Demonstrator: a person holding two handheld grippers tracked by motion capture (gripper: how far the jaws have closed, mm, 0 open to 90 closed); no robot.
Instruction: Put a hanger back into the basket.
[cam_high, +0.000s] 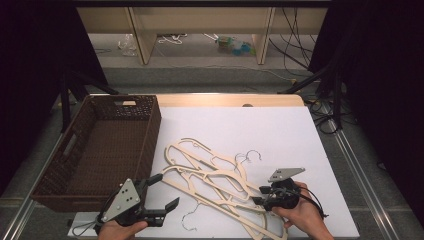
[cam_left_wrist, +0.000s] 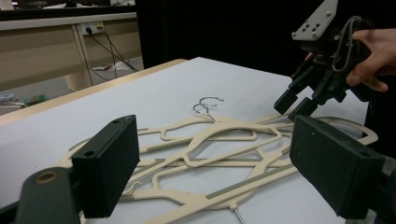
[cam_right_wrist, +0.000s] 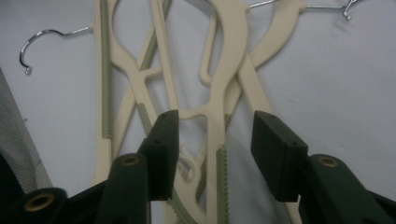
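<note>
Hangers (cam_high: 210, 177), cream plastic with metal hooks, lie tangled in a flat pile on the white table (cam_high: 280, 130) near its front edge, just right of the brown woven basket (cam_high: 100, 145) (which sits at the table's left side). At the pile's near left, the left gripper (cam_high: 162, 191) hovers with its jaws spread wide and nothing between them. At the pile's right end, the right gripper (cam_high: 256, 195) is lowered over the hangers, jaws half-narrowed and straddling one cream arm (cam_right_wrist: 219, 135) without visibly pressing on it.
</note>
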